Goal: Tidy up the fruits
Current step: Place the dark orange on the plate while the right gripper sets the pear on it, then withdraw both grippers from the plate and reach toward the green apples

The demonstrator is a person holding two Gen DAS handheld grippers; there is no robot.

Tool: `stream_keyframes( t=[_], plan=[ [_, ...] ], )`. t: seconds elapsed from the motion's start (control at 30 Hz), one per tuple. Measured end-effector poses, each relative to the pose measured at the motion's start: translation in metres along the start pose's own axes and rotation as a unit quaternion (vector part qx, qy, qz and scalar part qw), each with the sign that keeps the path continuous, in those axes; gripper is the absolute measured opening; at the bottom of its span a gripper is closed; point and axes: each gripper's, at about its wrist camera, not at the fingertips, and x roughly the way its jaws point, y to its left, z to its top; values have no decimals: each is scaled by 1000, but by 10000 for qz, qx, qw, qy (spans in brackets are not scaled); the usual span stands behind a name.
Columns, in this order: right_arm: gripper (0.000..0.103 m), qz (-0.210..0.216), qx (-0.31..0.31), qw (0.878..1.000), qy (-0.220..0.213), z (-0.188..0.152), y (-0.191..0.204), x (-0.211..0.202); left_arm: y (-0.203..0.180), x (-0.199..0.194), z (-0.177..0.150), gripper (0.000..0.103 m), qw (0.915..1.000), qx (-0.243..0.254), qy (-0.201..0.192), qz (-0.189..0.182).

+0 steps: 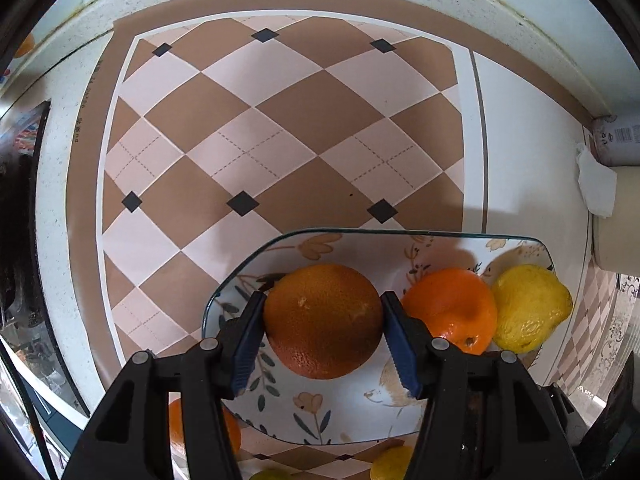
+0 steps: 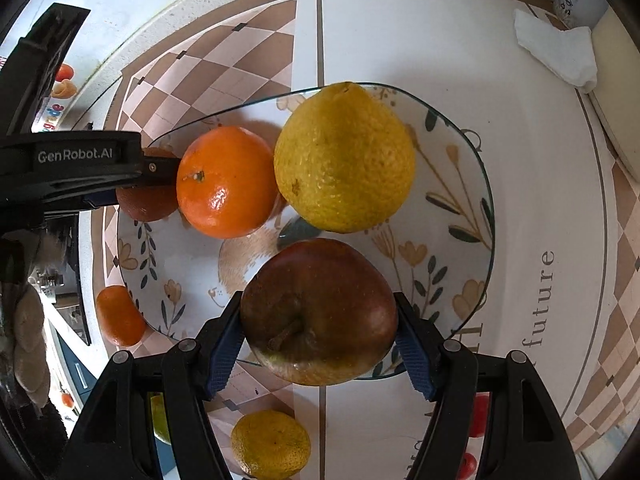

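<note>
A floral plate lies on the checked mat. My left gripper is shut on a dark orange over the plate's left part; the orange also shows in the right wrist view, behind the left gripper's black arm. A bright tangerine and a yellow lemon lie in the plate. My right gripper is shut on a dark red apple at the plate's near edge.
Off the plate lie a small orange, a yellow-green citrus, a green fruit and red fruits. A crumpled tissue and a bottle are at the far right, by the counter wall.
</note>
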Motion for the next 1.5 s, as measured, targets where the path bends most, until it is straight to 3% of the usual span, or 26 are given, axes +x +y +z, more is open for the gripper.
stream_keyframes(
  t=[0.03, 0.13, 0.2, 0.23, 0.47, 0.83, 1.5],
  plan=[
    [73, -18, 18, 10000, 17, 0, 0, -1, 2, -1, 1, 55, 10000, -26, -11, -17],
    [89, -59, 25, 9999, -101, 0, 0, -10, 5, -12, -1, 59, 9999, -14, -151, -2],
    [90, -128, 31, 9998, -174, 0, 1, -18, 8, -17, 1, 73, 9998, -33, -219, 8],
    [90, -188, 35, 9996, -211, 0, 1, -22, 11, -22, -1, 75, 9996, -59, -273, 6],
    [93, -566, -39, 9967, -583, -16, 2, -59, 26, -58, -33, 75, 9965, -131, -803, 196],
    [93, -772, -172, 9903, -1139, -76, 16, -114, 29, -119, -128, 75, 9806, -24, -1887, 530],
    [93, -705, -330, 9787, -1901, -178, 35, -209, 16, -183, -249, 75, 9633, 331, -2644, 321]
  ],
)
